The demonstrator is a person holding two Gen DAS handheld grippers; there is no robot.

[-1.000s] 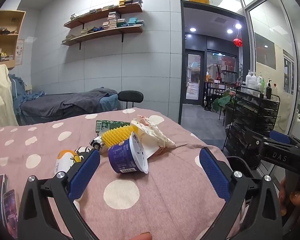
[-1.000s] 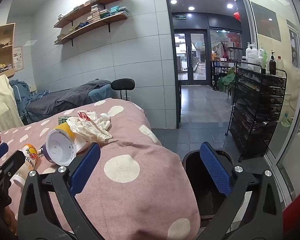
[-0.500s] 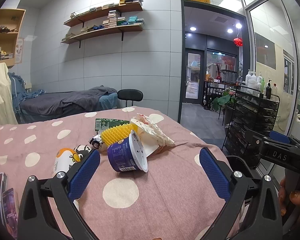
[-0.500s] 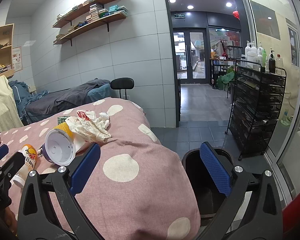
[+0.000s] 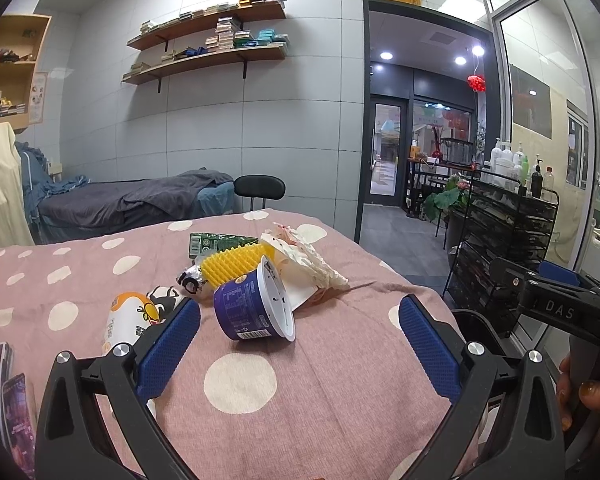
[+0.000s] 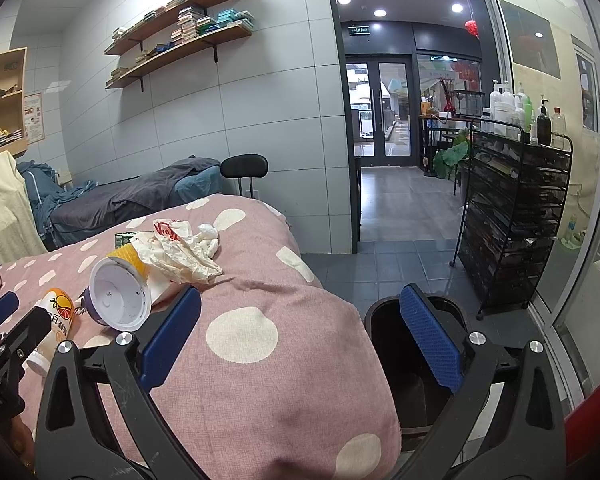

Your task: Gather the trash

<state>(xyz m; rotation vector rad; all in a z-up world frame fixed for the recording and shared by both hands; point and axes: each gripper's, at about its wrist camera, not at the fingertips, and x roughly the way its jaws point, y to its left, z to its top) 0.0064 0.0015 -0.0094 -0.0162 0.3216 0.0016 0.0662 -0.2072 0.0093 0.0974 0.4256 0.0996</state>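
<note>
Change since the earlier frames: slight. In the left wrist view the purple plastic tub with a white rim [image 5: 254, 307] now sits a little lower and nearer in the frame than one second ago, so the left claw [image 5: 299, 343] has edged toward it. The right wrist view is almost unaltered. Judgement: the task is at the approach stage; nothing is collected yet.

Left claw: jaws spread wide, empty, framing the tub at lower centre. Right claw [image 6: 299, 335]: likewise wide and empty, hovering over the edge of the pink polka-dot cloth surface [image 6: 268, 380].

Trash location: a loose heap at centre left of both views. The tub lies on its side, mouth turned right. Touching it behind are a yellow ridged paper cup [image 5: 230, 265] and crumpled white paper wrappers [image 5: 306, 260]; a green carton [image 5: 216, 242] lies flat farther back. A white bottle with an orange-fruit label [image 5: 128, 318] lies just left of the tub, beside the left finger.

Receptacle: a black round bin [image 6: 404, 344] stands on the floor at lower right, below the surface edge.

Obstructions: the tub leans against its neighbours, so a grip may drag them. The blue fingers partly mask the bottle and the bin.
</note>
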